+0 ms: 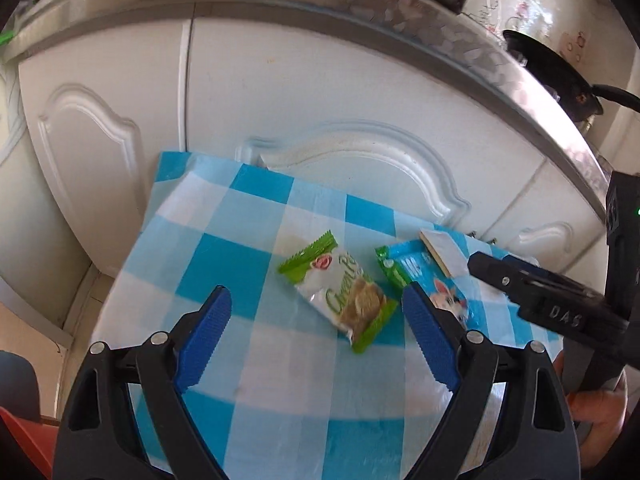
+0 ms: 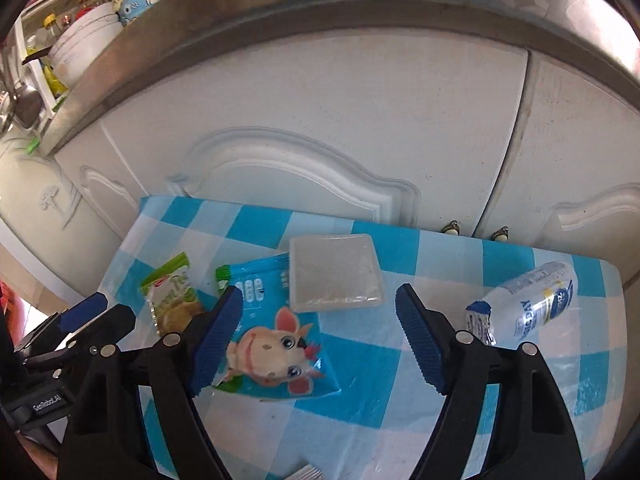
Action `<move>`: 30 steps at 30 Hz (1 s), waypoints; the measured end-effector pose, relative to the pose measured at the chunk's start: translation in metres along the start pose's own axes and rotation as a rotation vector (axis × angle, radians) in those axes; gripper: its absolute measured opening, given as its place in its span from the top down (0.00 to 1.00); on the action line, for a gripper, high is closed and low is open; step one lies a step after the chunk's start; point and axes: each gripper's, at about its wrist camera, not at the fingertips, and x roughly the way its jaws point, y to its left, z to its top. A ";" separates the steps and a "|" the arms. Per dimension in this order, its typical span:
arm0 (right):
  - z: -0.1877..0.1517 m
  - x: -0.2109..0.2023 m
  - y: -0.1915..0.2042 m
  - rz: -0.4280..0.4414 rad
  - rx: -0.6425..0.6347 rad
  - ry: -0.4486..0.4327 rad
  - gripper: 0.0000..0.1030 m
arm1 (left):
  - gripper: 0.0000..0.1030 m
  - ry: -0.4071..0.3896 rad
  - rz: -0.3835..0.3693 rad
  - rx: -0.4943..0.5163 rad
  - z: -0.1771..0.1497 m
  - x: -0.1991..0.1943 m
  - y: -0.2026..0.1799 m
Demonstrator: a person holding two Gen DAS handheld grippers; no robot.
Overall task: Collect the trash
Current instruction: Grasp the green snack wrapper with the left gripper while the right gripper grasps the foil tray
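Observation:
A green-and-white snack wrapper lies on the blue-and-white checked tablecloth, just ahead of my open, empty left gripper. A blue wrapper with a cartoon animal lies to its right; it also shows in the left wrist view. A clear square plastic lid rests on the blue wrapper's far edge. A crushed plastic bottle lies at the right. My right gripper is open and empty, above the blue wrapper. The green wrapper also shows in the right wrist view.
White cabinet doors stand right behind the table, under a grey counter edge with pans on it. The table's left edge drops to the floor. Shelves with jars and bowls are at far left.

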 end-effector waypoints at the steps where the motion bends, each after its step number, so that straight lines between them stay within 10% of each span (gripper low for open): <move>1: 0.002 0.005 -0.002 -0.002 0.006 0.007 0.25 | 0.15 0.008 -0.003 -0.009 0.002 0.006 -0.001; 16: 0.009 0.042 -0.008 -0.021 -0.035 0.071 0.38 | 0.44 0.030 0.115 0.085 0.009 0.052 -0.022; 30: -0.031 0.012 0.011 0.070 -0.104 0.085 0.39 | 0.59 0.038 0.051 0.179 -0.019 0.029 -0.032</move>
